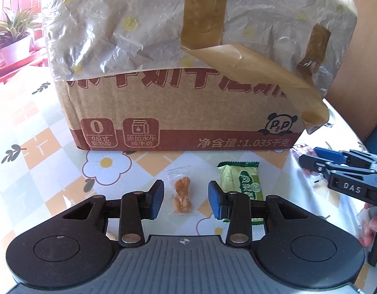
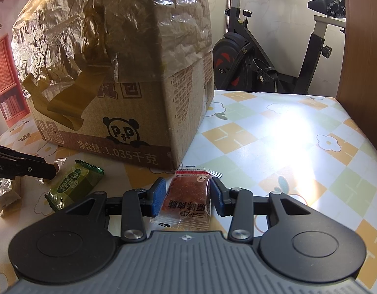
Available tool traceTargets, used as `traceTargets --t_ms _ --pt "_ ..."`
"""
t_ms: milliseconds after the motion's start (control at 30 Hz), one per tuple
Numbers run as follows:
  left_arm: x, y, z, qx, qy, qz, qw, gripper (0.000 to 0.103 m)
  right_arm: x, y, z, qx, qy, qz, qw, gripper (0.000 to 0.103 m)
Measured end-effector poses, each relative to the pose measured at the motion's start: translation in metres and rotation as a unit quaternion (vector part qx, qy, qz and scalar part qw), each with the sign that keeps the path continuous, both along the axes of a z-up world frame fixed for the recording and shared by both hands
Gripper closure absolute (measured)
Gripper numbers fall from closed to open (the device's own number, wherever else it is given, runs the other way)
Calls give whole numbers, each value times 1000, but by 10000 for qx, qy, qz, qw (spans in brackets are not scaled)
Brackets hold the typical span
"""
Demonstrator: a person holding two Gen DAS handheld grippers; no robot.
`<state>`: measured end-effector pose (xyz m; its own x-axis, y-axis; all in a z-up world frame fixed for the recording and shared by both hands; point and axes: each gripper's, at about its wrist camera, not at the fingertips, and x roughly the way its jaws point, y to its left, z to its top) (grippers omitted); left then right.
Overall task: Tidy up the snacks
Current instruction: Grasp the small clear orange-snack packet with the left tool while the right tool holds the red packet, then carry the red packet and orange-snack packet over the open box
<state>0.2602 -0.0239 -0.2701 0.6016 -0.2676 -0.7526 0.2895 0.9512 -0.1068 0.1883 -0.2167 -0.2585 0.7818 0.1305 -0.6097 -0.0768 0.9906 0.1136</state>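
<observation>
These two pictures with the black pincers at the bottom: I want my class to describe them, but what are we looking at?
A person holds a pincer tool in each hand, with a camera on each looking along its fingers. The left view shows the left hand-held gripper open around a clear-wrapped snack, not pressing it, beside a green packet. The right view shows the right hand-held gripper shut on a red snack packet. Everything lies on a flowered tablecloth before a cardboard box.

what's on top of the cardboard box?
Crinkled clear plastic film drapes over the cardboard box top, held with brown tape, one strip peeling down the front. The box's contents are covered and can't be seen.
</observation>
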Motion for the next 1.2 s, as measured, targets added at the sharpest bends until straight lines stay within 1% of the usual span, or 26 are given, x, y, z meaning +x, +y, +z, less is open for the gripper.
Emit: traceTargets --t_ms 33,100,167,200,233,267,400,567,733,833,1067,1100,1200 --pt "0 -2 -3 143 25 142 9998 61 0 0 0 -6 0 0 10000 60" --pt "-5 -2 -6 200 -98 358 9991 62 0 1 0 -16 4 -4 10000 60" --pt "-7 -8 -6 325 -156 430 9984 64 1 1 0 -31 6 -8 10000 60" --pt "-8 -10 -6 390 -182 397 9983 68 1 1 0 -45 8 -9 10000 60" --pt "-7 -16 -8 428 -236 314 9983 81 1 2 0 -59 11 -14 10000 60" --pt "-7 -18 -8 411 -246 290 9984 84 2 3 0 -93 15 -16 10000 59" --pt "-7 -18 -9 299 -261 362 9986 84 2 5 -1 -149 16 0 9999 58" --pt "-20 -4 1 122 -479 439 9978 84 2 8 -1 -209 25 -12 9998 58" --pt "-25 2 5 27 -550 478 9973 84 4 17 0 -520 138 -12 9985 57" --pt "-29 3 9 -17 -628 430 9971 84 3 18 2 -551 211 -61 9982 60" --pt "-40 13 26 -276 -787 491 9953 84 -18 10 8 -191 206 -353 9990 67" --pt "-42 14 29 -308 -826 486 9949 84 -22 9 9 -150 176 -395 9989 70" --pt "-49 17 38 -422 -910 487 9938 84 -35 8 16 7 112 -494 9987 71"
